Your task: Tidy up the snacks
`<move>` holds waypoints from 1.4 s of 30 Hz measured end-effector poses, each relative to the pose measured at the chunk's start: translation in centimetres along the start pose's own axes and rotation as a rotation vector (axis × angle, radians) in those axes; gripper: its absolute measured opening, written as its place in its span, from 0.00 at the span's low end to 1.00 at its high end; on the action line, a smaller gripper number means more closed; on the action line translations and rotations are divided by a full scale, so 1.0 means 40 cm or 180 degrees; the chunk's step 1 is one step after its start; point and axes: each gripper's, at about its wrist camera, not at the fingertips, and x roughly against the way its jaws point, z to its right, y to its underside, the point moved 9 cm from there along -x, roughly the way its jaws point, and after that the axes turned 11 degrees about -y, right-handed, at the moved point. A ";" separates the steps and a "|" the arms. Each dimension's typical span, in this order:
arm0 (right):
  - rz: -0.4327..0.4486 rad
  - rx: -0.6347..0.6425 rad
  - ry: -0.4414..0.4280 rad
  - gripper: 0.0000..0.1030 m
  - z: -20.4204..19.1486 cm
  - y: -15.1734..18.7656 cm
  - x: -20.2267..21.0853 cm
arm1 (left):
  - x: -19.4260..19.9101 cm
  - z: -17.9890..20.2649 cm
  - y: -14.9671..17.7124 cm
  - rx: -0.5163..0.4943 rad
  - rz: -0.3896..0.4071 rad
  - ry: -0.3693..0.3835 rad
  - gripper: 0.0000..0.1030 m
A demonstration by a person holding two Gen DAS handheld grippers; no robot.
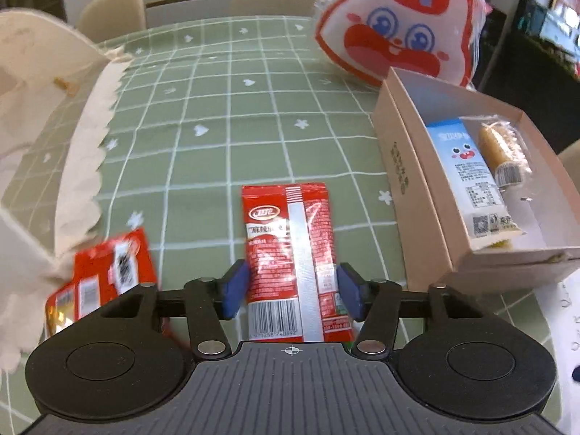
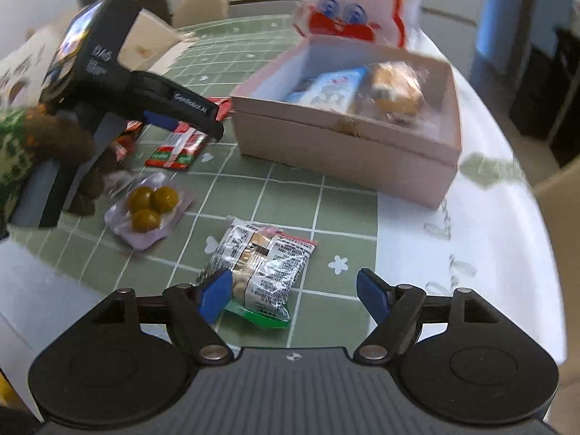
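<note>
Left tongs spread astride red packet lying flat on bench, blue pads just beside packet's edges, not clearly pressing. Right tongs spread wide over clear wrapped snack, left pad at its edge, right pad well apart. Open box right of red packet holds blue packet and wrapped roll. Rabbit-face bag behind box. Second red packet at left, blurred. Olive pouch near gloved hand.
</note>
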 end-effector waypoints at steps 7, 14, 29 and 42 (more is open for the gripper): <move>0.0153 0.0350 -0.0267 0.74 -0.081 -0.053 0.009 | 0.084 -0.050 0.099 0.0192 -0.0071 0.0450 0.52; -0.0118 0.0514 -0.0783 0.74 -0.274 -0.080 -0.138 | 0.114 -0.120 0.146 0.0424 -0.0267 0.0685 0.52; -0.0122 0.0106 -0.0274 0.78 -0.174 -0.040 -0.168 | 0.195 -0.132 0.271 -0.0411 -0.0337 0.0421 0.55; -0.0219 0.0549 -0.0516 0.85 -0.233 -0.039 -0.159 | 0.227 -0.163 0.309 -0.0215 -0.0282 0.0331 0.52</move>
